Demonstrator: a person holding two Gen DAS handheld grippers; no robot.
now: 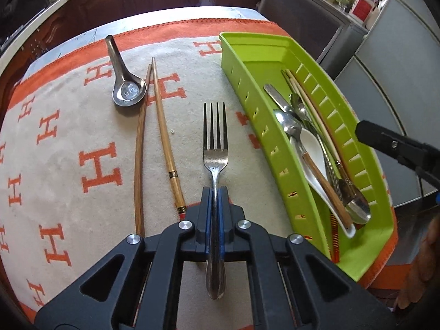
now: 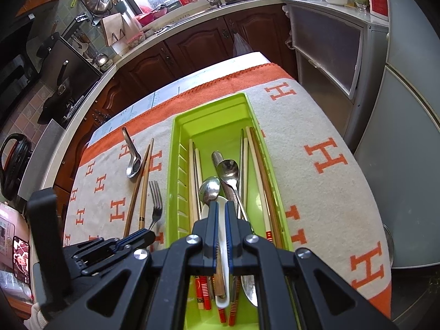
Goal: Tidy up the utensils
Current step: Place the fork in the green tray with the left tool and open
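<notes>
My left gripper [image 1: 215, 192] is shut on the handle of a steel fork [image 1: 216, 143] whose tines point away over the orange-and-beige cloth. Left of the fork lie two wooden chopsticks [image 1: 165, 137] and a metal soup spoon [image 1: 129, 88]. The green tray [image 1: 275, 63] on the right holds several spoons, chopsticks and a white ceramic spoon [image 1: 310, 151]. My right gripper [image 2: 221, 209] hangs shut above the tray [image 2: 178, 126], and the white spoon [image 2: 205, 214] shows below it, untouched. The right wrist view also shows the left gripper [image 2: 150, 233] on the fork [image 2: 155, 200].
The cloth [image 2: 330, 192] covers a table whose edge drops off at the right and far sides. Dark wood cabinets [image 2: 206, 44] and a counter with a sink lie beyond. A grey fridge [image 2: 407, 137] stands on the right. A phone [image 2: 20, 258] sits at the far left.
</notes>
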